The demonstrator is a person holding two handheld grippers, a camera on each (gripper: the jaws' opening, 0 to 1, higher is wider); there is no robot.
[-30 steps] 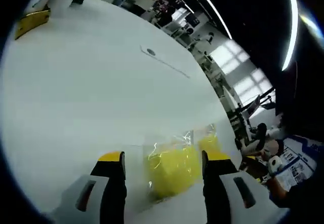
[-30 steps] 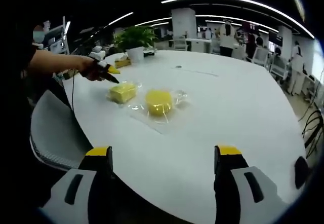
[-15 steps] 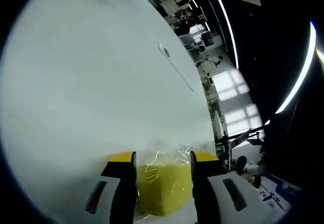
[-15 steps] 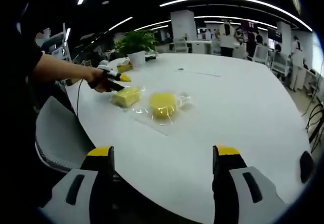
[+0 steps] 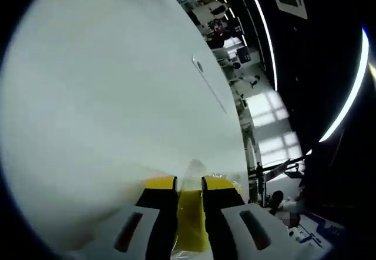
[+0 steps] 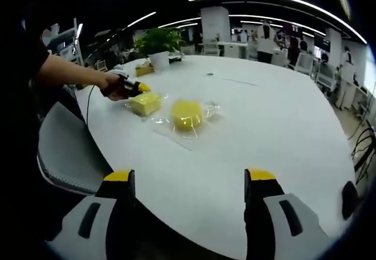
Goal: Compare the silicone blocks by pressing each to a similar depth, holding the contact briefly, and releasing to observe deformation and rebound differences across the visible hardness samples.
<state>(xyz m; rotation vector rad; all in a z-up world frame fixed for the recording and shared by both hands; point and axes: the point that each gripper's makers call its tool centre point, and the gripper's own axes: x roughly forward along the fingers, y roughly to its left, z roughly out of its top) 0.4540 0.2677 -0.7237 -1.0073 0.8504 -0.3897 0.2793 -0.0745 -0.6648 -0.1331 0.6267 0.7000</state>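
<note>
Two yellow silicone blocks in clear bags lie on the white table [image 6: 258, 125]. The rectangular block [image 6: 145, 103] is on the left and the round block [image 6: 186, 114] is beside it on the right. In the right gripper view, the left gripper [image 6: 134, 87], held by a person's hand [image 6: 113, 83], meets the rectangular block's left end. In the left gripper view, the left gripper [image 5: 189, 183] has its jaws nearly together, shut on the yellow block [image 5: 190, 222] squeezed between them. My right gripper [image 6: 189, 177] stands open over the table's near edge, well short of both blocks.
A potted plant [image 6: 157, 41] and a small yellow item [image 6: 143, 69] stand at the table's far left. A grey chair [image 6: 67, 154] sits by the near left edge. A cable port [image 5: 200, 67] marks the tabletop [image 5: 106, 95]. People and desks fill the office behind.
The left gripper's jaws have closed from wide apart onto the bagged yellow block, squeezing it narrow. The right gripper stays open and has barely moved.
</note>
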